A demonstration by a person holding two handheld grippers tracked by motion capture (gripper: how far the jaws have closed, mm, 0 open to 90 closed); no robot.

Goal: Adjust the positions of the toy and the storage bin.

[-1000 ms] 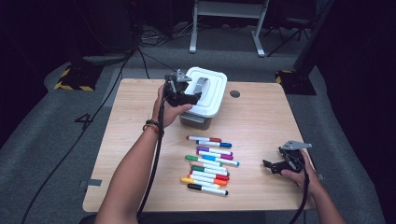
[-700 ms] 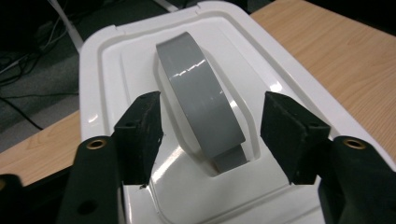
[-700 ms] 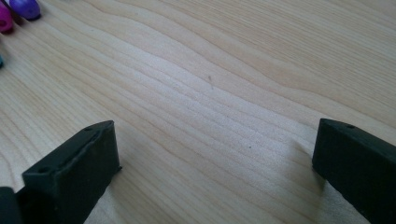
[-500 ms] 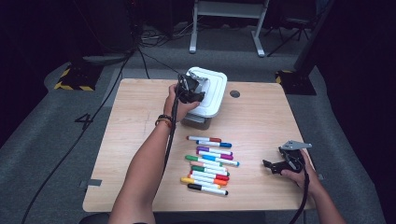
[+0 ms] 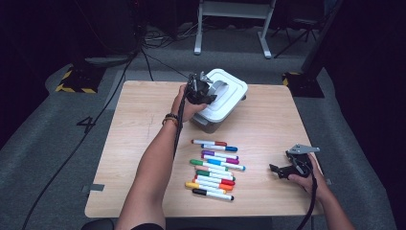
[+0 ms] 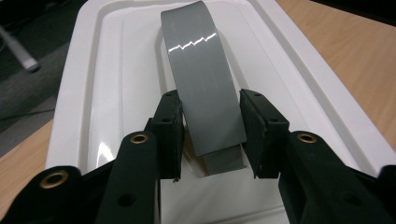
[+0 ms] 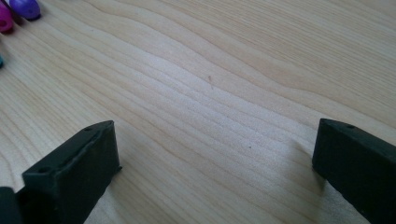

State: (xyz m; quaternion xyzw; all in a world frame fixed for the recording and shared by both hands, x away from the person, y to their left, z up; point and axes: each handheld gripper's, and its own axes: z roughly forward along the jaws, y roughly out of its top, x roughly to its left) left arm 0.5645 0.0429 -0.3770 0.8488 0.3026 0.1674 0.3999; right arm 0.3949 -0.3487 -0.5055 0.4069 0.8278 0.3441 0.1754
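Far left of the wooden table [image 5: 134, 143] is bare; a black cable trails off its left edge across the grey floor. Left forearm runs up from the bottom of the high view to the left gripper [image 5: 203, 90], held over the near-left part of a white lidded box [image 5: 225, 96] at the table's back centre. In the left gripper view the two black pads [image 6: 170, 126] sit on either side of the grey handle [image 6: 205, 93] that arches over the white lid [image 6: 93, 93]; jaws have just been closing, and now clamp the handle's lower end, pads touching its edges on both sides. Handle stands up off the lid, its far end curving down toward the lid's far side. Box rests on the table, lid on; whether the lid has lifted at all is hard to judge from this height. In front of the box, near centre, a row of coloured markers [image 5: 214, 167] lies side by side, flat, caps mostly pointing right, well apart from the box. Further right, the right gripper [image 5: 282, 168] is low at the table's near-right corner, in the right hand, pointing left toward the markers. In the right gripper view its jaws stand wide apart over bare wood, nothing between them; purple marker tips [image 7: 23, 8] peek in at top left.
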